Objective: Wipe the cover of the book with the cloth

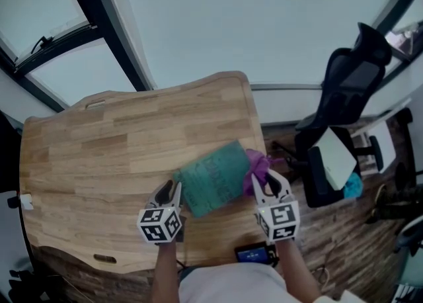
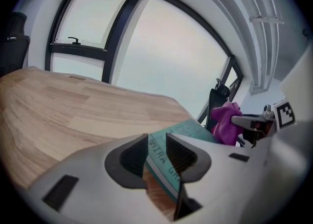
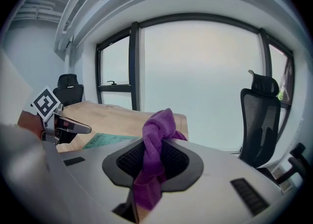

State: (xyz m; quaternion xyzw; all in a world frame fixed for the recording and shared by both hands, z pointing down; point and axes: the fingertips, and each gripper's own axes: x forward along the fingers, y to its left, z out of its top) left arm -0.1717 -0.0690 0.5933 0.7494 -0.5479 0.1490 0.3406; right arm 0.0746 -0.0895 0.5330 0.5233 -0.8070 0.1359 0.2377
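Note:
A teal book lies flat near the front right of the wooden table. My left gripper is at the book's near left corner. In the left gripper view its jaws stand open, with the book's edge showing in the gap between them. My right gripper hovers at the book's right edge, shut on a bunched purple cloth. In the right gripper view the cloth bulges up out of the jaws and hangs down between them. The book lies to the left of it.
A black office chair stands right of the table, with a second seat carrying a white object beside it. A small dark device sits at the table's near edge. Large windows lie beyond the far edge.

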